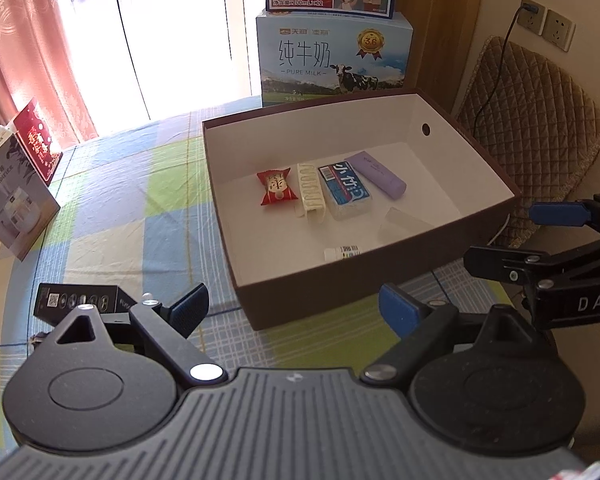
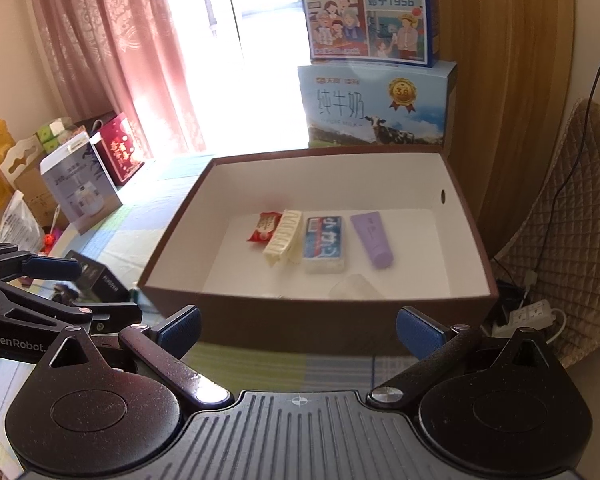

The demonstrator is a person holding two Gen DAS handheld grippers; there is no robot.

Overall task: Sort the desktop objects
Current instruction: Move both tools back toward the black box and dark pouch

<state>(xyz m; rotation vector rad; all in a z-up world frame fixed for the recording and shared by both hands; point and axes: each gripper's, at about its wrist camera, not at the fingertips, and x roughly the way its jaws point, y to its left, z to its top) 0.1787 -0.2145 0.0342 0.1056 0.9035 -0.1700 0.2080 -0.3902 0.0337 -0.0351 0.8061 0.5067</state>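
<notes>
An open box [image 1: 380, 280] sits on the bench [image 1: 140, 208]. Inside it, in a row left to right, lie a candy packet [image 1: 275, 187], a hair clip [image 1: 310, 195], a tissue pack [image 1: 345, 191] and a tube [image 1: 376, 174]; a lip balm [image 1: 341, 252] lies nearer the front wall. Behind the box stand stacked milk cartons [image 1: 332, 60].
</notes>
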